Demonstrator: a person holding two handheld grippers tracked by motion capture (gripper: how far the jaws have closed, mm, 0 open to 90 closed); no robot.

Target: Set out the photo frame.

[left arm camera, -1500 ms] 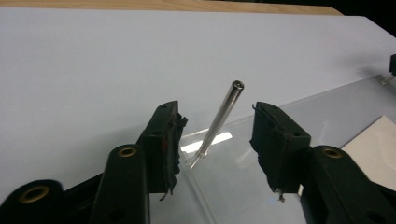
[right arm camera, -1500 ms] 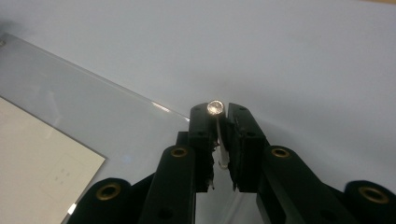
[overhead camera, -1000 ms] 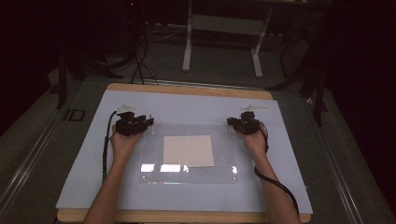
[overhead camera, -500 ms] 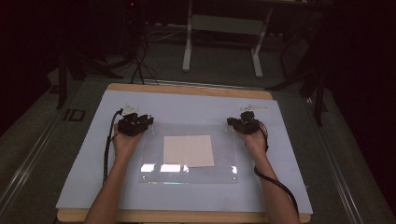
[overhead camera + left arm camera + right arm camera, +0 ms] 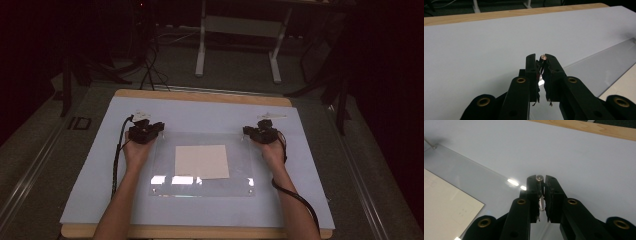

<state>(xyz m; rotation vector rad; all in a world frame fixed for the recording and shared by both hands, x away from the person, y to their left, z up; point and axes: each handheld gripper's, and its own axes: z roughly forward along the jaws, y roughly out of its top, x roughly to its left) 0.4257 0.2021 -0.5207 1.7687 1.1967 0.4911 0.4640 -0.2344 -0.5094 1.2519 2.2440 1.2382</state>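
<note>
A clear acrylic plate [image 5: 240, 170] lies on a pale sheet, with a cream square of paper [image 5: 202, 161] at its middle. My left gripper [image 5: 156, 130] is at the plate's far left corner. In the left gripper view its jaws [image 5: 541, 58] have just been closing, and a small copper-headed pin [image 5: 544, 57] now sits pinched between the tips. At the far right corner my right gripper [image 5: 251, 132] is shut on a silver-headed pin [image 5: 539, 177], which shows between the tips of that gripper [image 5: 541, 180] in the right gripper view.
The pale sheet [image 5: 100, 165] covers a wooden table [image 5: 200, 96]. Small fasteners mark the plate's near corners [image 5: 154, 190]. A cable [image 5: 118, 160] trails from each gripper along the forearm. A metal stand [image 5: 239, 45] and floor cables stand beyond the table.
</note>
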